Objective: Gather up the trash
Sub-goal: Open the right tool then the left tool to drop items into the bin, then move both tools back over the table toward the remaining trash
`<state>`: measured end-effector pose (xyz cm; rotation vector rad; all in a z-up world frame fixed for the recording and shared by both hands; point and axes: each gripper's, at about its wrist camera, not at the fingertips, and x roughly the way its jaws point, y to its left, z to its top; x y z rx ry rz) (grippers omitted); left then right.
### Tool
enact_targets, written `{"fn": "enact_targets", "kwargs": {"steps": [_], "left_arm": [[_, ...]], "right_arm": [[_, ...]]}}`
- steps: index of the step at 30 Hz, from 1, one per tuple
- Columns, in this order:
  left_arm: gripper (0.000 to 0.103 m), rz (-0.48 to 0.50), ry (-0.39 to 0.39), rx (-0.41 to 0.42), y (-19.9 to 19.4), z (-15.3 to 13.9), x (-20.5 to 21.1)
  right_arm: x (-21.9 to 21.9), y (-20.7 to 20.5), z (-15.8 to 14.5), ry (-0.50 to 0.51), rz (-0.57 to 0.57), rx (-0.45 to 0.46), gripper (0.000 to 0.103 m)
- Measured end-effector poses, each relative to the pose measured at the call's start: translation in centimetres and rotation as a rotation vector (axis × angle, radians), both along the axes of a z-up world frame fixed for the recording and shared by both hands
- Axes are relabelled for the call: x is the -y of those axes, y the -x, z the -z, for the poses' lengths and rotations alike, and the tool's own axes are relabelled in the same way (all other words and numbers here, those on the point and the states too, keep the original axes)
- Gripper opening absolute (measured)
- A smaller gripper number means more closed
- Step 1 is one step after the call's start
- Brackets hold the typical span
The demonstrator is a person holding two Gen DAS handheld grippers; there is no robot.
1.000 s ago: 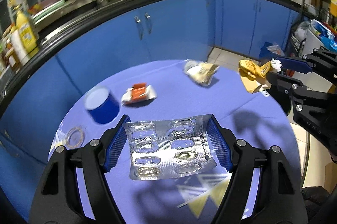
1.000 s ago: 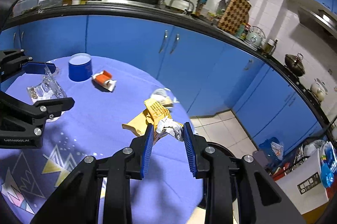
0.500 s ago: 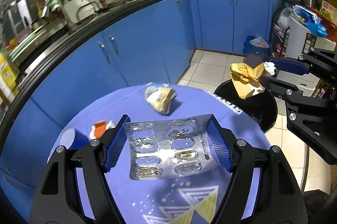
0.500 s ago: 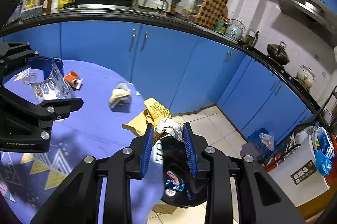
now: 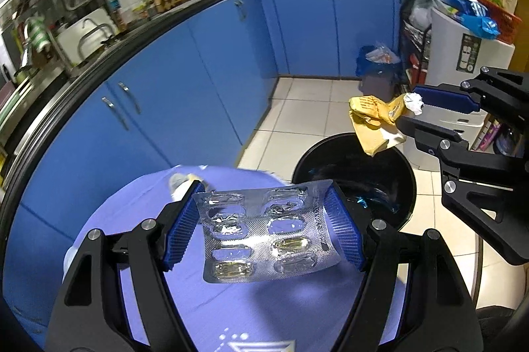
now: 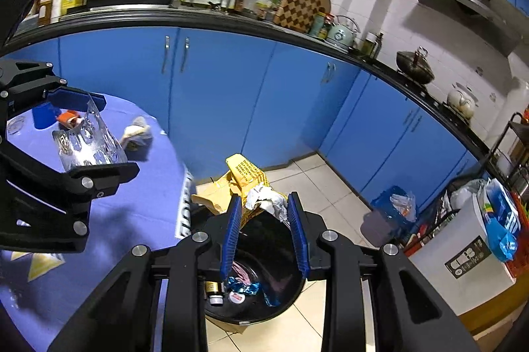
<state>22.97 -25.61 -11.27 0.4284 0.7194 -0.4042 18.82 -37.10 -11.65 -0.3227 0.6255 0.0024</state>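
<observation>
The crumpled yellow wrapper (image 6: 246, 183) is being held clenched in the jaws of the right gripper (image 6: 264, 233), directly above the open black bin (image 6: 264, 295), so the right is nearer. The blister pack (image 5: 267, 236) is being gripped across its width by the left gripper (image 5: 264, 229), over the surface (image 5: 231, 312) edge, bin ahead-right. A second ago both were being carried over the surface.

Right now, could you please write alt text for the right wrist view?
The right gripper holds crumpled yellow paper trash above an open black bin on the tiled floor. At left, the left gripper holds a blister pack over the purple table.
</observation>
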Motion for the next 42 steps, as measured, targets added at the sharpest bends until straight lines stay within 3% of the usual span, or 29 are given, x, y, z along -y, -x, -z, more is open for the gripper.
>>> {"fn": "enact_targets", "kwargs": {"steps": [11,14,17,18,37,40,42], "left_arm": [[0.073,0.033,-0.01,0.016,-2.5,-0.2,3.8],[0.073,0.032,-0.015,0.018,-3.0,-0.2,4.3],[0.073,0.033,-0.025,0.022,-3.4,-0.2,4.6],[0.073,0.033,-0.026,0.022,-3.5,-0.2,4.8],[0.074,0.102,-0.018,0.007,-4.1,-0.1,9.7],[0.096,0.088,-0.024,0.014,-4.1,-0.1,10.1],[0.097,0.083,-0.023,0.024,-4.0,-0.2,10.0]], "right_arm": [[3.7,-1.9,0.9,-0.027,0.057,-0.006,0.031],[4.3,-2.5,1.1,-0.035,0.069,0.005,0.035],[4.6,-2.9,1.3,-0.012,0.099,0.025,0.083],[4.6,-2.7,1.3,0.002,0.112,0.053,0.084],[10.1,-1.0,1.3,0.086,0.292,0.087,0.087],[10.5,-0.8,1.4,0.07,0.302,0.082,0.087],[10.7,-0.7,1.5,0.061,0.307,0.081,0.087]]}}
